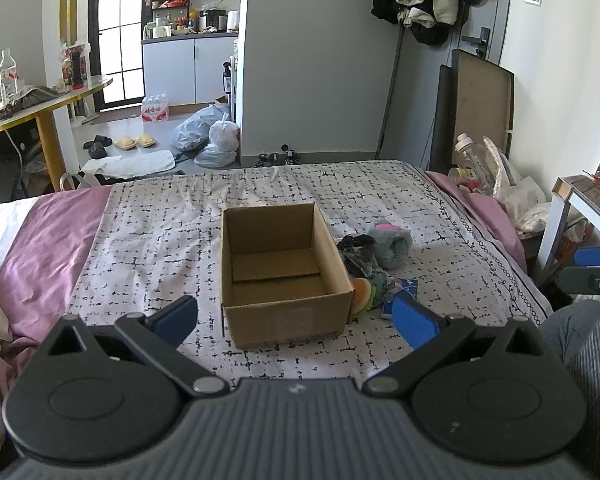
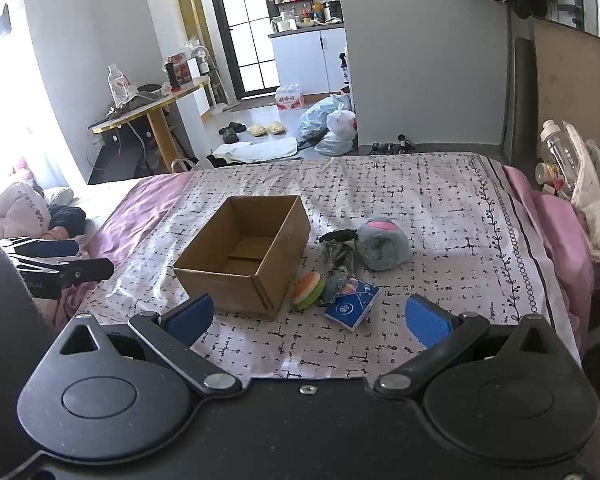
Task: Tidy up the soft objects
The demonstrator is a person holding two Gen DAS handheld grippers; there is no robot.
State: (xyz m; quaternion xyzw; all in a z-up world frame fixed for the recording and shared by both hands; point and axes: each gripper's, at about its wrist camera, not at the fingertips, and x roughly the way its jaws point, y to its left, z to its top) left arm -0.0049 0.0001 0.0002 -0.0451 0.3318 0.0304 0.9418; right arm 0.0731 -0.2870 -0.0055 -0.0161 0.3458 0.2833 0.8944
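nothing sits yet in the open brown cardboard box [image 2: 242,254], soft items beside it untouched, both hand-held grippers spread wide and empty.

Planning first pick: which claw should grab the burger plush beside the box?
Right, probably. The burger plush and the rest of the pile lie on the right side of the cardboard box, just ahead of the open right claw. The left claw, also open, faces the box.
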